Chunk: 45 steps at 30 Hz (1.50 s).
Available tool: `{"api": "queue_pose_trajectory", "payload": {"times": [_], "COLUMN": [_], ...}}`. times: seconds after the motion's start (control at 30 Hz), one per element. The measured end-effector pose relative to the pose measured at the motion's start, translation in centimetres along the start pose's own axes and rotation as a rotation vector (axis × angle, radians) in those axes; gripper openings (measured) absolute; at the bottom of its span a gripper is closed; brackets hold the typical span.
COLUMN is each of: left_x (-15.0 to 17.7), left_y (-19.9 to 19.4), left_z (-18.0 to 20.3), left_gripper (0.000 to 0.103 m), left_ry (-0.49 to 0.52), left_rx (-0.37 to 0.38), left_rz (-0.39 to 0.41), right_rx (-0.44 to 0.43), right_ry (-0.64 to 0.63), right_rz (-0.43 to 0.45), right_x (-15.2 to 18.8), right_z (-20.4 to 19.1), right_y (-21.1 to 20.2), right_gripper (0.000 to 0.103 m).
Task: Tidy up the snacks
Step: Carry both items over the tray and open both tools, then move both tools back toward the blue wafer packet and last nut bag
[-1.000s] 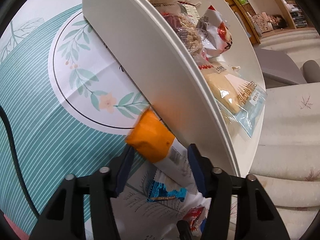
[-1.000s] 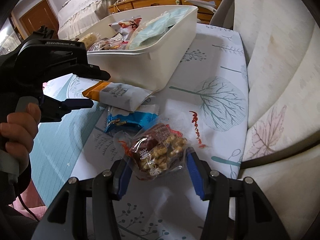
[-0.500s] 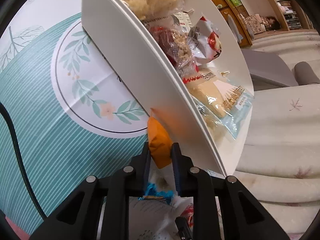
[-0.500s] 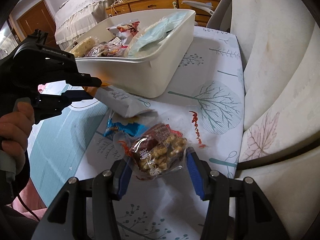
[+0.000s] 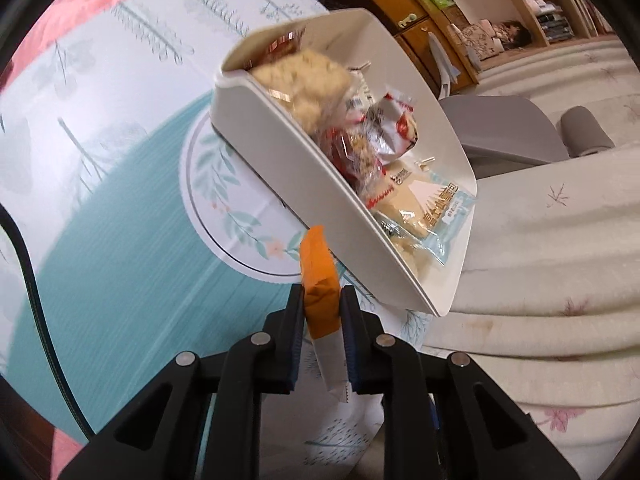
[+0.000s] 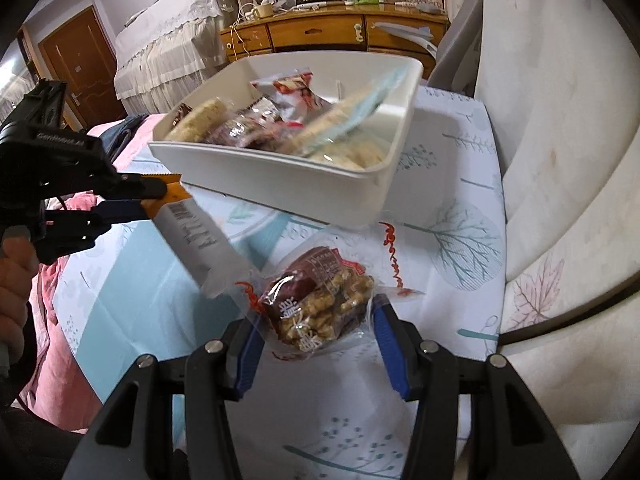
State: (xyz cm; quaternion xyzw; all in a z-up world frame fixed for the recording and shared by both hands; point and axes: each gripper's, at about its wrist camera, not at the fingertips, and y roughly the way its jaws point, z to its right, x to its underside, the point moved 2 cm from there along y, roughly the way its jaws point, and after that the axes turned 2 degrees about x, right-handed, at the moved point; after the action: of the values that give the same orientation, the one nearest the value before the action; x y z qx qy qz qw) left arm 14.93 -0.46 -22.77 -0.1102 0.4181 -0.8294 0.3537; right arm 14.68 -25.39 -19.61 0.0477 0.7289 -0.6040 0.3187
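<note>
My left gripper (image 5: 320, 310) is shut on the orange end of an orange-and-white snack bar (image 5: 318, 276), which is lifted off the tablecloth just in front of the white bin (image 5: 304, 168). In the right wrist view the left gripper (image 6: 136, 200) is at the left and the snack bar (image 6: 192, 236) hangs from it, slanting down to the right. My right gripper (image 6: 316, 320) is shut on a clear packet of nut-and-date snacks (image 6: 320, 304), held a little above the cloth in front of the white bin (image 6: 280, 176). Several snack packets fill the bin.
A cream sofa cushion (image 6: 560, 160) borders the table on the right. A wooden dresser (image 6: 320, 32) stands behind the bin. Pink fabric (image 6: 60, 320) lies beyond the table's left edge. A black cable (image 5: 36, 300) crosses the teal cloth. A hand (image 6: 12, 280) grips the left tool.
The left jaws closed on the orange end of the bar and lifted it off the cloth. The right gripper rose slightly with the nut packet still between its fingers.
</note>
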Motion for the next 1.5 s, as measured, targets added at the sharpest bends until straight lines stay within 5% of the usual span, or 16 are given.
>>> {"api": "queue_pose_trajectory", "payload": {"times": [0.37, 0.67, 1.17, 1.23, 1.3, 1.33, 1.5], "left_x": [-5.7, -11.1, -17.8, -18.0, -18.0, -17.9, -16.2], "left_y": [-6.8, -9.8, -6.6, -5.7, -4.8, -4.4, -3.3], "left_z": [1.1, 4.5, 10.5, 10.8, 11.1, 11.1, 11.1], "left_gripper": [0.016, 0.016, 0.016, 0.022, 0.056, 0.063, 0.074], "left_ry": [0.192, 0.394, 0.63, 0.645, 0.655, 0.664, 0.721], "left_rx": [-0.007, 0.031, 0.067, 0.047, 0.022, 0.012, -0.014], "left_rz": [-0.024, 0.032, 0.04, 0.018, -0.018, -0.033, -0.105], "right_rx": [0.044, 0.093, 0.193, 0.198, 0.197, 0.196, 0.213], "right_ry": [0.076, 0.1, 0.151, 0.173, 0.19, 0.2, 0.252], "right_rz": [0.08, 0.153, 0.259, 0.256, 0.239, 0.218, 0.14], "right_x": [-3.4, -7.0, -13.4, -13.8, -13.9, -13.9, -12.7], "right_z": [-4.3, -7.0, -7.6, -7.3, -7.1, -6.9, -6.4], "right_y": [-1.8, -1.7, 0.2, 0.7, 1.2, 1.6, 3.0], "right_gripper": [0.052, 0.053, 0.055, 0.056, 0.059, 0.061, 0.063]}}
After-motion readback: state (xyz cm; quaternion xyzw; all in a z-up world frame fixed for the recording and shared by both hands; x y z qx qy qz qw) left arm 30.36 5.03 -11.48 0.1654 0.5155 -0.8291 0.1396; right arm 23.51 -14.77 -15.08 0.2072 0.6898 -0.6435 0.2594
